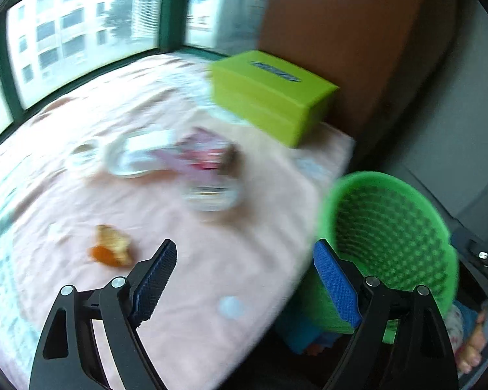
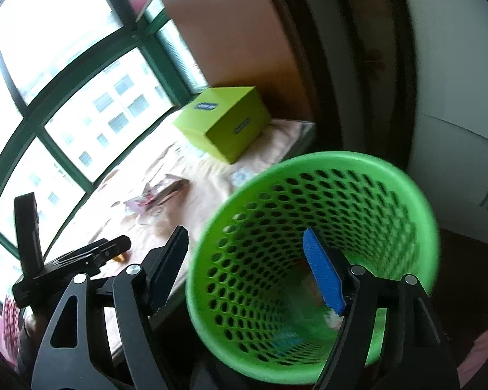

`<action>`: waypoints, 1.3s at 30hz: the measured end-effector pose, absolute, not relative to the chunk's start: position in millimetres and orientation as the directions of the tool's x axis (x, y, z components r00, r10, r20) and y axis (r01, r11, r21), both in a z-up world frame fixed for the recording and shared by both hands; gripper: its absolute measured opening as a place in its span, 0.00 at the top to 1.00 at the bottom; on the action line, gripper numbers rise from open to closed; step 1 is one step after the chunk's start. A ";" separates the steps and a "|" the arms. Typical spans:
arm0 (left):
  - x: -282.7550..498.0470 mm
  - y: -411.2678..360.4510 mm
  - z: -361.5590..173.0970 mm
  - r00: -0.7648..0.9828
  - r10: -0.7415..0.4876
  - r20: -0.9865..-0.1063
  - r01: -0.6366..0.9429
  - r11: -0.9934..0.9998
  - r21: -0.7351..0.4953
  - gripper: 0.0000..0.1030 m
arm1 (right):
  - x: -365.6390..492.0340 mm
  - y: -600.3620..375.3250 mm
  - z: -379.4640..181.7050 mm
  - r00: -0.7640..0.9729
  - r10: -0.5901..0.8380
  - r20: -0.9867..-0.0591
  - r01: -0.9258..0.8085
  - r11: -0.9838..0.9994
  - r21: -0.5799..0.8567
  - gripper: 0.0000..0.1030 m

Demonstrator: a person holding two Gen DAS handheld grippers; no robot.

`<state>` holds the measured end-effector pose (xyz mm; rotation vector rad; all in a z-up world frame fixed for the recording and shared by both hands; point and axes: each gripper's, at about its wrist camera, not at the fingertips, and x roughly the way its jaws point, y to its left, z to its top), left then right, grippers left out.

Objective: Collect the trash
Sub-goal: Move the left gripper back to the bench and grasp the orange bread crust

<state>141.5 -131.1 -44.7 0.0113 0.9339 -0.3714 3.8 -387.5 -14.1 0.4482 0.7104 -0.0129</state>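
My right tongs point(image 2: 244, 263) hang spread above the mouth of the green perforated wastebasket point(image 2: 367, 162), nothing between the pads; scraps already lie at its bottom, past the blue pad. My left tongs point(image 1: 244, 279) are also apart and empty, over the pink-clothed table point(image 1: 211, 276), with the basket's rim just to their right at the table edge. The nearest trash is the orange-brown food scrap point(image 1: 112, 247), just ahead and left of the left tongs. Farther ahead lie a crumpled pink wrapper point(image 1: 205, 152), clear plastic cups point(image 1: 211, 195) and a clear plastic lid point(image 1: 130, 159), all blurred. The lime-green tissue box point(image 1: 270, 97) beyond them stays put, I judge. To do this well, I'd swing the left tongs over the scrap, drop them astride it, pinch gently so it doesn't crumble, then carry it right over the rim before letting go.
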 end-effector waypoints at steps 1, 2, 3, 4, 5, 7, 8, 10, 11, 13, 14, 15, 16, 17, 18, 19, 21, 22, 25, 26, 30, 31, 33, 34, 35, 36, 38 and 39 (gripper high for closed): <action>145.5 -121.4 -47.2 0.548 -0.280 -0.788 0.290 0.947 -0.134 0.19 | 6.9 -383.4 -14.0 0.760 0.147 -0.632 0.152 0.907 0.393 0.29; 149.0 -112.0 -49.3 0.557 -0.257 -0.790 0.268 0.956 -0.122 0.19 | 11.7 -376.9 -14.0 0.757 0.158 -0.634 0.138 0.910 0.392 0.28; 152.6 -101.7 -52.9 0.562 -0.232 -0.794 0.240 0.964 -0.112 0.19 | 14.7 -373.1 -14.3 0.753 0.165 -0.636 0.131 0.911 0.392 0.28; 156.6 -91.6 -56.7 0.561 -0.218 -0.799 0.214 0.970 -0.114 0.19 | 17.7 -368.9 -14.7 0.750 0.174 -0.638 0.123 0.911 0.393 0.28; 159.3 -82.4 -60.0 0.559 -0.207 -0.803 0.192 0.974 -0.118 0.19 | 22.0 -362.6 -15.1 0.746 0.190 -0.638 0.108 0.912 0.397 0.28; 165.9 -65.2 -68.2 0.556 -0.174 -0.813 0.143 0.983 -0.112 0.19 | 26.0 -355.0 -16.1 0.741 0.203 -0.640 0.091 0.914 0.396 0.28; 169.5 -57.2 -72.9 0.550 -0.162 -0.819 0.121 0.986 -0.114 0.19 | 28.8 -350.2 -16.6 0.737 0.211 -0.642 0.082 0.915 0.395 0.28; 172.8 -47.8 -79.1 0.544 -0.151 -0.825 0.098 0.988 -0.116 0.19 | 33.2 -342.5 -18.1 0.729 0.226 -0.645 0.067 0.916 0.397 0.28; 174.3 -45.3 -82.4 0.543 -0.144 -0.827 0.090 0.989 -0.113 0.19 | 36.7 -338.0 -19.1 0.724 0.237 -0.648 0.058 0.915 0.400 0.28; 178.0 -40.0 -89.9 0.535 -0.130 -0.835 0.073 0.991 -0.108 0.19 | 40.8 -331.2 -20.6 0.716 0.250 -0.652 0.045 0.915 0.400 0.28; 180.9 -37.7 -94.0 0.528 -0.127 -0.839 0.063 0.992 -0.110 0.19 | 42.1 -328.7 -21.0 0.713 0.254 -0.653 0.040 0.916 0.399 0.28; 182.1 -37.2 -96.6 0.524 -0.124 -0.843 0.057 0.992 -0.110 0.19 | 44.3 -325.0 -21.8 0.709 0.261 -0.656 0.033 0.916 0.400 0.28; 184.4 -37.7 -99.8 0.519 -0.121 -0.846 0.052 0.993 -0.111 0.20 | 45.3 -322.8 -22.7 0.706 0.266 -0.657 0.027 0.916 0.401 0.28; 186.8 -37.2 -103.1 0.514 -0.121 -0.849 0.048 0.993 -0.112 0.20 | 48.2 -318.9 -23.8 0.701 0.272 -0.660 0.021 0.916 0.400 0.28; 188.5 -37.6 -106.3 0.511 -0.120 -0.851 0.045 0.993 -0.113 0.20 | 49.7 -317.9 -24.9 0.698 0.275 -0.661 0.019 0.916 0.401 0.28; 190.2 -37.4 -108.9 0.507 -0.118 -0.854 0.042 0.993 -0.112 0.20 | 51.3 -316.3 -26.1 0.695 0.278 -0.663 0.016 0.916 0.401 0.28; 193.2 -36.8 -112.8 0.501 -0.113 -0.858 0.036 0.993 -0.109 0.22 | 56.3 -312.7 -28.7 0.687 0.287 -0.668 0.012 0.914 0.405 0.28; 195.4 -36.8 -115.1 0.497 -0.108 -0.861 0.033 0.994 -0.106 0.23 | 58.6 -310.8 -29.9 0.684 0.291 -0.670 0.010 0.914 0.406 0.28; 201.4 -35.5 -122.4 0.482 -0.103 -0.870 0.022 0.994 -0.105 0.27 | 64.0 -306.0 -32.3 0.676 0.299 -0.674 0.002 0.913 0.408 0.28; 203.2 -35.4 -124.7 0.478 -0.102 -0.872 0.021 0.994 -0.105 0.28 | 65.7 -304.5 -33.5 0.672 0.302 -0.676 0.002 0.912 0.409 0.28; 207.2 -35.9 -130.0 0.475 -0.087 -0.876 0.015 0.996 -0.091 0.32 | 71.8 -299.8 -36.8 0.664 0.309 -0.681 -0.001 0.911 0.413 0.28; 207.6 -37.1 -129.9 0.479 -0.075 -0.874 0.017 0.997 -0.077 0.37 | 74.1 -298.3 -37.8 0.661 0.311 -0.683 -0.002 0.911 0.413 0.28; 208.7 -38.4 -129.0 0.486 -0.061 -0.872 0.022 0.998 -0.058 0.45 | 78.3 -296.2 -39.8 0.658 0.312 -0.686 -0.003 0.911 0.412 0.28; 209.0 -37.8 -128.1 0.488 -0.059 -0.871 0.022 0.998 -0.056 0.51 | 80.4 -295.3 -40.8 0.656 0.312 -0.688 -0.002 0.911 0.412 0.28; 209.4 -36.6 -127.7 0.490 -0.058 -0.870 0.020 0.998 -0.055 0.55 | 84.1 -293.1 -42.0 0.651 0.318 -0.689 -0.004 0.910 0.416 0.28; 209.9 -35.1 -127.1 0.490 -0.057 -0.870 0.018 0.998 -0.056 0.58 | 86.3 -292.1 -42.8 0.647 0.324 -0.690 -0.007 0.908 0.419 0.28; 209.5 -31.8 -124.3 0.497 -0.071 -0.865 0.019 0.997 -0.071 0.61 | 93.0 -287.9 -43.5 0.639 0.342 -0.689 -0.014 0.901 0.434 0.28; 208.8 -31.0 -122.8 0.500 -0.074 -0.863 0.020 0.997 -0.073 0.64 | 95.4 -285.8 -42.9 0.637 0.347 -0.688 -0.017 0.899 0.438 0.28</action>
